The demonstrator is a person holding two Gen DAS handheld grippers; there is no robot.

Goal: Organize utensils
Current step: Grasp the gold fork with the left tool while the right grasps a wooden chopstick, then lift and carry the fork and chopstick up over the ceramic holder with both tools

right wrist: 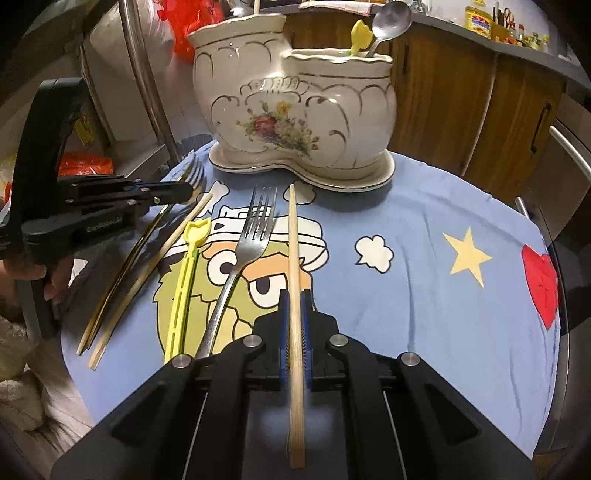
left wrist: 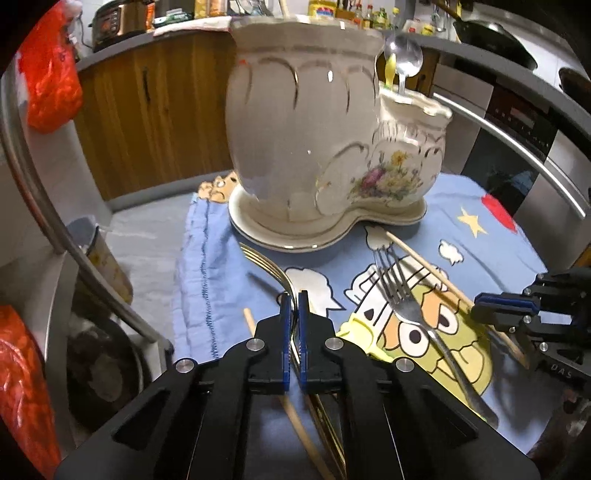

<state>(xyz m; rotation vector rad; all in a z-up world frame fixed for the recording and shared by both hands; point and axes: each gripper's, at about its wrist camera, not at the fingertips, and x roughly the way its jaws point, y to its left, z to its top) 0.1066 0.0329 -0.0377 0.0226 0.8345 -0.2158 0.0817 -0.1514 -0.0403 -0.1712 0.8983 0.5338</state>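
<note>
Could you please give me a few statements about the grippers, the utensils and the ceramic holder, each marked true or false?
1. The left gripper has its jaws shut on the gold fork. True.
2. The right gripper is open and holds nothing. False: its jaws are shut on a wooden chopstick.
3. A metal spoon stands in the smaller compartment of the ceramic holder. True.
4. The silver fork is already in the holder. False: it lies on the blue cloth.
5. The yellow utensil on the cloth lies right of the silver fork. False: left, in the right wrist view.
</note>
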